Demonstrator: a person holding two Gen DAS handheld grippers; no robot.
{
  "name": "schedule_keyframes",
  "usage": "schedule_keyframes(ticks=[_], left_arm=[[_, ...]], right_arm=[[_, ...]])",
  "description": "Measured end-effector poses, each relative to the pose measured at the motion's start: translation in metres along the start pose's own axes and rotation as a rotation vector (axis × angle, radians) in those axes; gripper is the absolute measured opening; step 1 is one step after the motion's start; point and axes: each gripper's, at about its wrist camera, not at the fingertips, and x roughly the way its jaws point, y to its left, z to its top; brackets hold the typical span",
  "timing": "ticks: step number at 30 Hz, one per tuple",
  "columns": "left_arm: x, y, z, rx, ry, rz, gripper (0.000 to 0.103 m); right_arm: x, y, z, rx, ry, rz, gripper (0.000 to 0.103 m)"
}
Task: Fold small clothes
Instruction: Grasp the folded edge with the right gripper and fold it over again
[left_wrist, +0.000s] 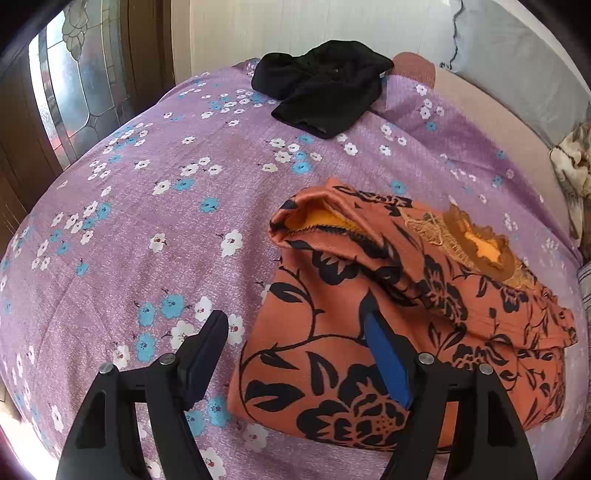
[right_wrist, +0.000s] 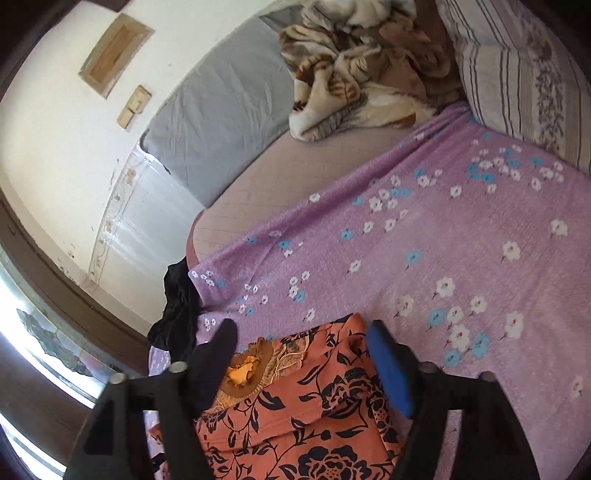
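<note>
An orange garment with a black flower print (left_wrist: 388, 314) lies folded on the purple flowered bedsheet (left_wrist: 147, 221). Its sleeve and lace neckline lie folded over on top. My left gripper (left_wrist: 295, 332) is open above the garment's left edge, empty. The garment also shows in the right wrist view (right_wrist: 295, 413), under my right gripper (right_wrist: 301, 332), which is open over its neckline and holds nothing. A black garment (left_wrist: 325, 88) lies crumpled at the far edge of the bed; it also shows in the right wrist view (right_wrist: 177, 310).
A grey pillow (right_wrist: 221, 125), a brown and cream blanket (right_wrist: 362, 66) and a striped pillow (right_wrist: 517, 74) lie at the head of the bed. A glass-paned door (left_wrist: 74, 85) stands left of the bed.
</note>
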Motion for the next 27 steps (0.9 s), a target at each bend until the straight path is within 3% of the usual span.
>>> schedule_keyframes(ticks=[4,8,11,16,21,24,27], left_arm=[[0.016,0.001,0.0,0.022,0.033,0.044,0.077],[0.019,-0.003,0.005,0.062,0.024,0.049,0.077],[0.024,-0.003,0.013,0.068,0.03,0.035,0.077],[0.037,-0.005,0.032,0.071,0.023,0.001,0.077],[0.046,-0.006,0.053,0.037,-0.015,-0.052,0.077],[0.036,-0.002,0.059,-0.011,-0.039,-0.086,0.077],[0.025,0.003,0.062,-0.019,-0.072,-0.061,0.077]], right_arm=[[0.034,0.056,-0.05,-0.175,0.244,0.082,0.076],[0.092,0.101,-0.11,-0.325,0.501,0.113,0.046],[0.134,0.124,-0.141,-0.381,0.612,0.104,0.044],[0.189,0.142,-0.14,-0.39,0.616,0.054,0.044],[0.221,0.142,-0.092,-0.34,0.434,-0.031,0.042],[0.219,0.139,-0.066,-0.242,0.349,-0.029,0.044],[0.202,0.155,-0.068,-0.267,0.369,0.064,0.046]])
